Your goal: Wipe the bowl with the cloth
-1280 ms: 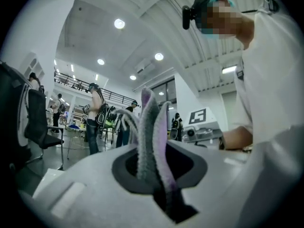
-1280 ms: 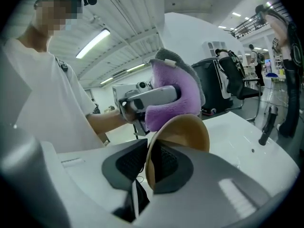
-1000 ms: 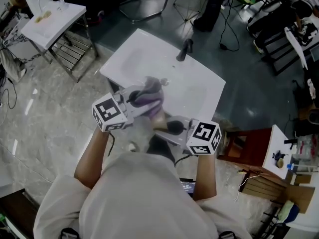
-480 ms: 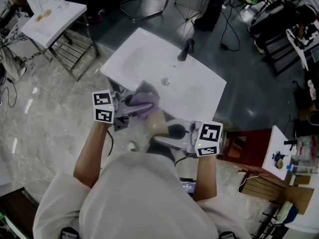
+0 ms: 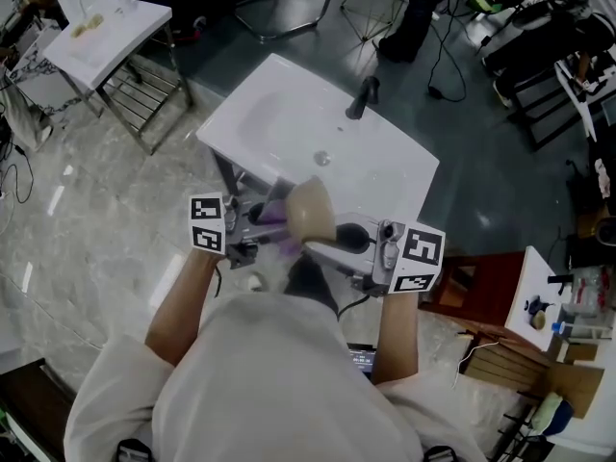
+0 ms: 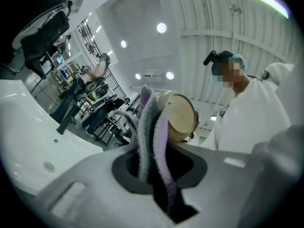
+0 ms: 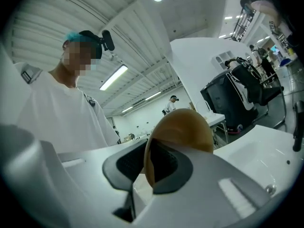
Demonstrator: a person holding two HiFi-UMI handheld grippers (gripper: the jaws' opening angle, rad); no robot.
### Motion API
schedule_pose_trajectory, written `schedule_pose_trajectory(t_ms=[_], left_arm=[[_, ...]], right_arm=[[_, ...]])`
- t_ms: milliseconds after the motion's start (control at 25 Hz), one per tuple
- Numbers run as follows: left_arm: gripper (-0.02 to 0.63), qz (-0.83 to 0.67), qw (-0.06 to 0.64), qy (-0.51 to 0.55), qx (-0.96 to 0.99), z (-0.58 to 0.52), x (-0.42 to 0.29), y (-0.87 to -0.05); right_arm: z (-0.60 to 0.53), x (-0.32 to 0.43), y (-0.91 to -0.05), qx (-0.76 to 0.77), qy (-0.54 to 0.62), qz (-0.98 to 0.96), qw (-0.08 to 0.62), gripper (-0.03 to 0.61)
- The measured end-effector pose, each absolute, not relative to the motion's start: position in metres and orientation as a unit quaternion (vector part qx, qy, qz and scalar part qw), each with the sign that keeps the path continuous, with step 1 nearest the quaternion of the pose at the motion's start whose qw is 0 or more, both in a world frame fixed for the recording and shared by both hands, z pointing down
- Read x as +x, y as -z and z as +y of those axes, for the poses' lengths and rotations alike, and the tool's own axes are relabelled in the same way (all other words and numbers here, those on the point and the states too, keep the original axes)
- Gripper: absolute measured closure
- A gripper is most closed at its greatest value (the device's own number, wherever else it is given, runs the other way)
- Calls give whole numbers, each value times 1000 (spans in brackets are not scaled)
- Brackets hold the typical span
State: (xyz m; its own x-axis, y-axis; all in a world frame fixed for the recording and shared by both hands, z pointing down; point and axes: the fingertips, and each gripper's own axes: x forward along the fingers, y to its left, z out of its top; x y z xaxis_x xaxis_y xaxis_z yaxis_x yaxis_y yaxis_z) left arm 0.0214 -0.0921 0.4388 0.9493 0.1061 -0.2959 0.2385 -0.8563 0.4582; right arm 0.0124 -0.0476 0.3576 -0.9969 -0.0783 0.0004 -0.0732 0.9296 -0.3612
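Above the near edge of the sink [image 5: 289, 114]: cloth [image 6: 154, 141], pinched fast in the left gripper [image 5: 262, 219]; bowl [image 5: 310, 210], rim gripped between the closing jaws of the right gripper [image 7: 152, 172], immediately right of the cloth.

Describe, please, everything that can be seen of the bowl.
The bowl is small, round and tan, perhaps wood, with a smooth outside. It is lifted near the white sink, tipped on its side. The jaws of the right gripper are closing on its rim. The purple-grey cloth in the left gripper lies right beside it; whether they touch, I cannot tell.
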Motion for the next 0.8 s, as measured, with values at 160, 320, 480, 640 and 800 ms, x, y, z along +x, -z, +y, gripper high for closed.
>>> schedule_pose_trajectory(t_ms=[160,320,480,640,800], left_arm=[[552,74,267,162,947,-89,23,-437],[552,80,252,159,951,-79,29,-434],[552,91,223,168,956,-72,27,-418],[551,98,172,148,969,-66,28,-409],[552,110,148,167,969,-62,21,-396]], right_arm=[[-67,11,-354,-82,200,976,32,552],[-99,22,-365,-165,232,958,47,552],[-114,28,-386,-229,243,942,11,554],[-115,27,-400,-246,240,939,-21,554],[-119,33,-412,-262,249,932,-37,555]])
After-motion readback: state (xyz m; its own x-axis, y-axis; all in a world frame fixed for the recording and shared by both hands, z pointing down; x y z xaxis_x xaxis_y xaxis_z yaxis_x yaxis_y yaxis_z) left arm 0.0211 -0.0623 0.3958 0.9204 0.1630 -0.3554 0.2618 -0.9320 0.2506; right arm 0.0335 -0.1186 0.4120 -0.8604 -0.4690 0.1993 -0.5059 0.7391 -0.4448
